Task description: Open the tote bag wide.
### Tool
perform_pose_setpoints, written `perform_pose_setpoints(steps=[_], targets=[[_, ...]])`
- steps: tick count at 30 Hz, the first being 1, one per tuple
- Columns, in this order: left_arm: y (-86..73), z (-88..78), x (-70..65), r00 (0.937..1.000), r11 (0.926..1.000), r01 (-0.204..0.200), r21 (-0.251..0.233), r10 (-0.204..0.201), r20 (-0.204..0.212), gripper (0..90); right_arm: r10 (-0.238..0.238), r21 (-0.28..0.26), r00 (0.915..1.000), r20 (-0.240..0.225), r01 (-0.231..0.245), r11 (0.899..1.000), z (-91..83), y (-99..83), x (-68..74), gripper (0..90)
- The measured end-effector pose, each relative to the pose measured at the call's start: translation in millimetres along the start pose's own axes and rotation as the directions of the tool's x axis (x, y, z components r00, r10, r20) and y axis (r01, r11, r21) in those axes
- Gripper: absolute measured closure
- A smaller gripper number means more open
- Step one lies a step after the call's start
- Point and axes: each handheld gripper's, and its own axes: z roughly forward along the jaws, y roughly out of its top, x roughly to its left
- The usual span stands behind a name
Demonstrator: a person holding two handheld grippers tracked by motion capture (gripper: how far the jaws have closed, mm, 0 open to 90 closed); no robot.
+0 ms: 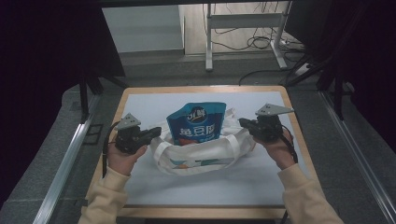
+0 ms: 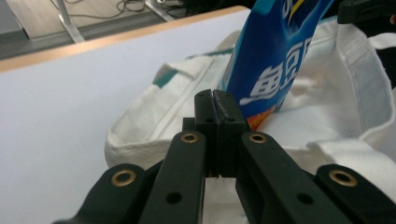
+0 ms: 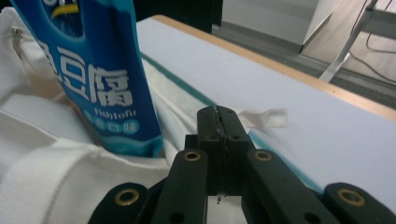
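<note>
From the high view, the blue plastic snack pouch stands in the mouth of the white canvas tote bag, with the left gripper and right gripper flanking that bag. In the left gripper view its jaws are clenched together on nothing just beside the bag's rim, and the right gripper view shows the same on the opposite side. I judge the loading step in hand; next, each gripper needs a hold on a handle.

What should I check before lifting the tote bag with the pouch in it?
1. Left hand-held gripper shut: ok.
2. Right hand-held gripper shut: ok.
3. Bag fabric actually pinched in each: cannot tell.
4. Blue fish tofu pouch standing in the white tote bag: ok.
5. Pouch fully inside: not ok, its top sticks out.
6. Bag resting on the white table mat: ok.
</note>
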Motion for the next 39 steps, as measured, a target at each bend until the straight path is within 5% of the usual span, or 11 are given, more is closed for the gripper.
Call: perform_pose_setpoints(steps=[22,39], targets=[[-45.6,24.0,0.6,0.9999,0.9902,-0.003,0.14,0.002,0.011,89.6,0.02,0.056,0.9993,-0.03,-0.019,0.998,15.2,-47.4,9.0,88.5],[-61.2,40.9,0.6,0.9997,0.9823,0.012,0.187,-0.016,0.019,89.7,0.064,0.125,0.9965,-0.053,-0.057,0.991,33.7,-93.5,12.3,88.6]])
